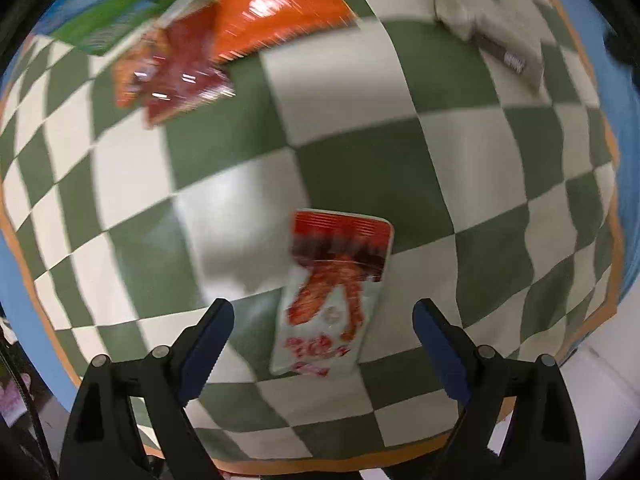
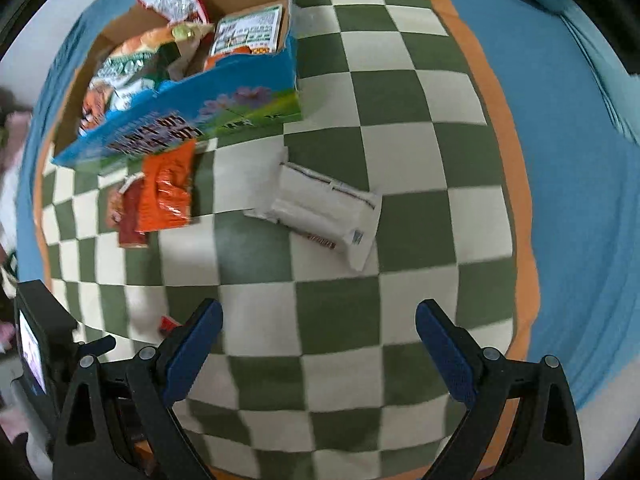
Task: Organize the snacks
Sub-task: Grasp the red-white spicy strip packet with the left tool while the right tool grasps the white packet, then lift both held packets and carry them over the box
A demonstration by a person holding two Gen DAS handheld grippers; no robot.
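Observation:
A red-and-white snack packet (image 1: 332, 292) lies flat on the green-and-white checked cloth (image 1: 360, 160). My left gripper (image 1: 324, 312) hovers over its lower half, open, fingers on either side and not touching it. Farther off lie an orange bag (image 1: 276, 12) overlapping a dark red bag (image 1: 180, 68), and a white packet (image 1: 488, 28). In the right wrist view my right gripper (image 2: 320, 316) is open over bare cloth (image 2: 340, 312). Beyond it are the white packet (image 2: 324, 208), the orange bag (image 2: 168, 188), the dark red bag (image 2: 130, 216) and a blue cardboard box (image 2: 192, 116) holding several snack bags.
The cloth has an orange border (image 2: 516, 184) and lies on a blue surface (image 2: 580, 200). The left gripper's body with a small screen (image 2: 34, 352) shows at the lower left of the right wrist view. A corner of the red packet (image 2: 170, 323) peeks out beside the right gripper's left finger.

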